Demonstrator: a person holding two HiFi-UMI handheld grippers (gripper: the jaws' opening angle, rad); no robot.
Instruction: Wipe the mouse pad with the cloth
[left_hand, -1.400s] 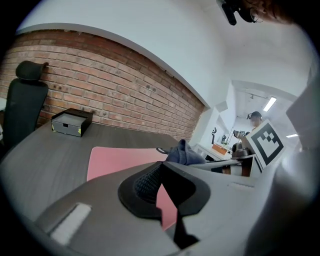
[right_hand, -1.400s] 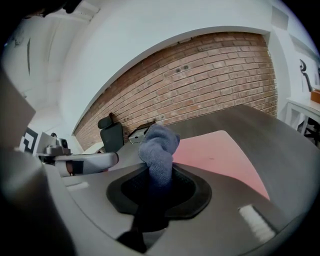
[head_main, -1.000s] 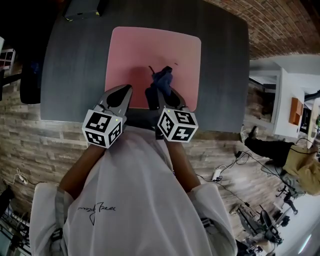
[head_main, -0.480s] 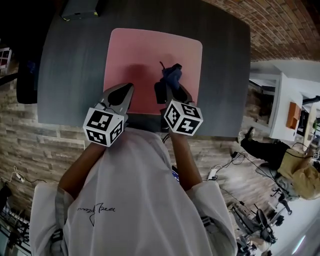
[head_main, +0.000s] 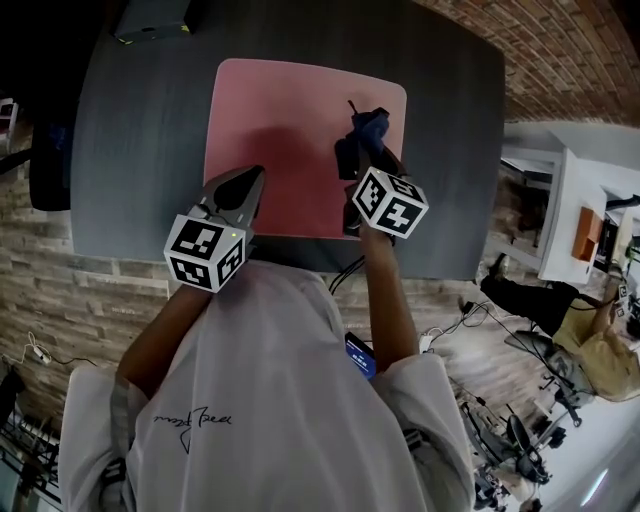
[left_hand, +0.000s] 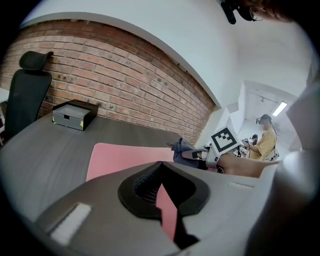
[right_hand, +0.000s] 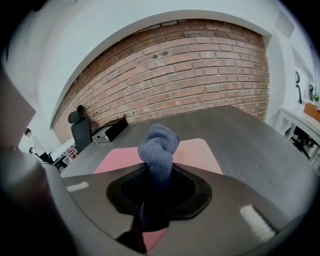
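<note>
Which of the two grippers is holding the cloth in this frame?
The right gripper: its jaws are shut on the bunched blue cloth over the pink mouse pad's far right part. The left gripper is shut with nothing between its jaws.

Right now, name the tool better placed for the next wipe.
Right tool: shut on the blue cloth, over the pink mouse pad. Left tool is shut, empty, at the pad's near edge.

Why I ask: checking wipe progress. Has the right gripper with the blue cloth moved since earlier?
Yes. The right gripper went right and away, toward the far right corner of the pink mouse pad.
</note>
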